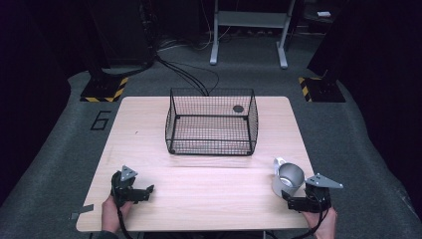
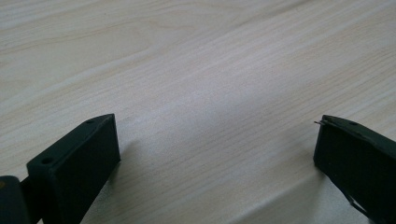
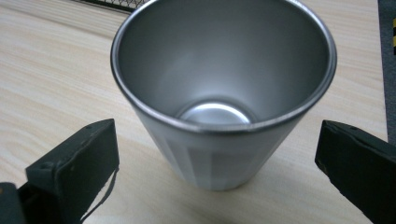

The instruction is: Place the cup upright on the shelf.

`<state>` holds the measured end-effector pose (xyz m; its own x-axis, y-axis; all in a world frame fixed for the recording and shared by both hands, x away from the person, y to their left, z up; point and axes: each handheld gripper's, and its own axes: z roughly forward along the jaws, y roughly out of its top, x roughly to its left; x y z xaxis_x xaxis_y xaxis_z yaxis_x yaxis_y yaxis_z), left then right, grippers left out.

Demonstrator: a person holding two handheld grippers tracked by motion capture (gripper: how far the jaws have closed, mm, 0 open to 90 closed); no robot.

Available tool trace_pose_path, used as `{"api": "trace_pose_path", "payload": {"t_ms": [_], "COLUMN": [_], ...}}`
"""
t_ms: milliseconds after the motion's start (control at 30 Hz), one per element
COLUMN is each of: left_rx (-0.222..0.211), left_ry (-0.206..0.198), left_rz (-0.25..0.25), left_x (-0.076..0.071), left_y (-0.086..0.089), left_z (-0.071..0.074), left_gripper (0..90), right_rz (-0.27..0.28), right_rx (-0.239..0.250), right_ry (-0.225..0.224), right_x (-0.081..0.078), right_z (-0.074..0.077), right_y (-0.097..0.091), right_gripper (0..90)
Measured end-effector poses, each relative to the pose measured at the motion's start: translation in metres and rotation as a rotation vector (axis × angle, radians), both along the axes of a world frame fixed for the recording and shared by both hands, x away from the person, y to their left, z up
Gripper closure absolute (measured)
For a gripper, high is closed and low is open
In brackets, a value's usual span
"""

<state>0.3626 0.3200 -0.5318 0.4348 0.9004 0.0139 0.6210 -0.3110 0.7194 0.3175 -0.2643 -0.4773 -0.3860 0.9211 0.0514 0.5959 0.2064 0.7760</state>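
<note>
The right gripper (image 3: 217, 154) sits closest to its own camera, its two black jaws spread wide with a metal cup (image 3: 224, 93) standing between them, not yet touched on either side. The cup is upright on the wooden table (image 3: 56, 84), empty, its bright bottom showing down the tapered wall. In the high view the same gripper (image 1: 293, 200) is at the near right corner of the table, just behind the cup (image 1: 287, 179), which has a small pale handle or spout at its far rim; which of the two I cannot tell.

The left gripper (image 2: 217, 149) is also wide open and holds nothing, with bare wood grain between its jaws. From above it (image 1: 144, 191) rests near the left front edge, well apart from the cup.

Farther out, a black wire basket (image 1: 211, 122) stands in the middle of the table, open-topped.

The step in hand looks like the approach for a grasp on the cup. The next move likely calls for pushing the right jaws forward around the wall, then closing evenly so the tapered metal does not slip, probably for a lift toward the basket.
</note>
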Motion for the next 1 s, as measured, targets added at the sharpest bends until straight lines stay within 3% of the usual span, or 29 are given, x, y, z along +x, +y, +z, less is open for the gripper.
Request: {"api": "trace_pose_path", "payload": {"t_ms": [333,1000], "left_rx": [-0.001,0.000], "left_ry": [0.000,-0.001], "left_rz": [0.000,0.000], "left_x": [0.000,0.000], "left_y": [0.000,0.000], "left_z": [0.000,0.000], "left_gripper": [0.3,0.3], "right_rz": [0.012,0.009], "right_rx": [-0.005,-0.050], "right_ry": [-0.019,-0.001], "right_x": [0.012,0.036], "right_z": [0.009,0.022], "right_y": [0.005,0.017], "right_gripper": [0.0,0.0]}}
